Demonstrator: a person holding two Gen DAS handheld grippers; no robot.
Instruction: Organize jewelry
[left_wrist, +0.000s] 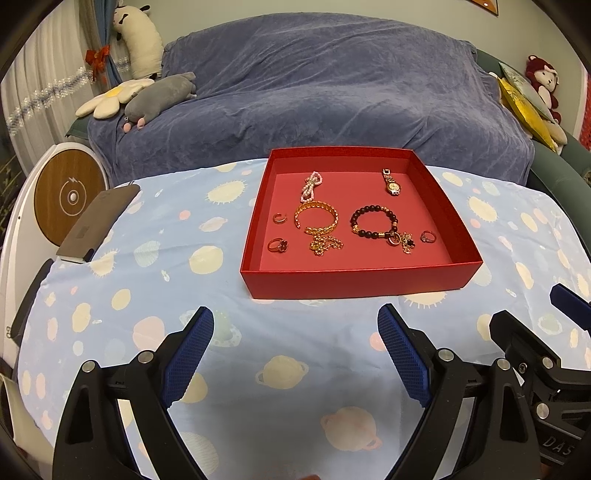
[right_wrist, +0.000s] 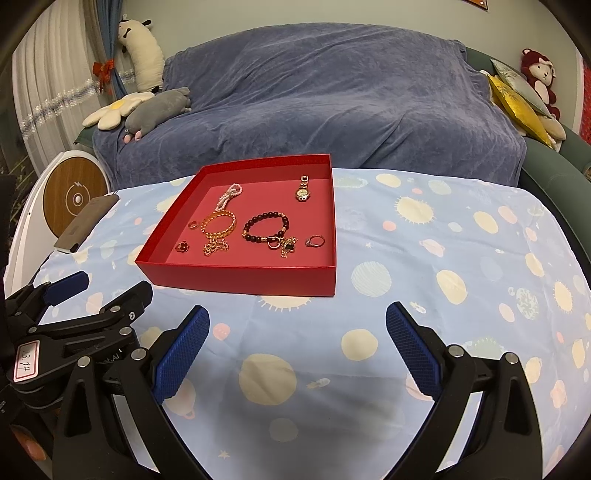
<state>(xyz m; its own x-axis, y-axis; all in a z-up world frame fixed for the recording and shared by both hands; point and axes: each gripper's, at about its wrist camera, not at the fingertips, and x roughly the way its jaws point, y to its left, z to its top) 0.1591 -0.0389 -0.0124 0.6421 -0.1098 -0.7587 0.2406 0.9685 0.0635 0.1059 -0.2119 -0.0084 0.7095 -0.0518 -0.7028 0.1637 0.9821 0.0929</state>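
Red cardboard, shallow and lidless, frames the scene: the square red tray (left_wrist: 360, 282) sits at centre frame in the left wrist view, on a desk draped in a pale blue planet-print cloth (left_wrist: 229, 354). Inside it lies all the jewelry in view. A pink beaded bow-shaped piece (left_wrist: 311, 185) and a gold-toned wristwatch (left_wrist: 392, 182) lie toward the tray's upper part. Below them sit a gold filigree bangle (left_wrist: 317, 217) touching a bunched gold chain (left_wrist: 327, 244), a dark beaded bracelet with gold charms (left_wrist: 373, 221), and three small rings: a plain open ring (left_wrist: 279, 218), a ring with a dark flower face (left_wrist: 277, 244) and a stone-set ring (left_wrist: 428, 237) near the right wall.

Both claws hang low in the foreground, well apart from the tray. The left claw (left_wrist: 295, 354) stands with its blue-padded fingers spread wide and nothing between them; the right claw (right_wrist: 297, 352) is likewise spread and empty.

Trouble, if it comes, likely starts with the chain: it touches the bangle, so lifting one may drag the other. The bracelet's charm cluster could snag in the same way. Rings are small and may slip from broad pads, and a claw pressing on the light tray's wall could shove it or rumple the loose cloth.
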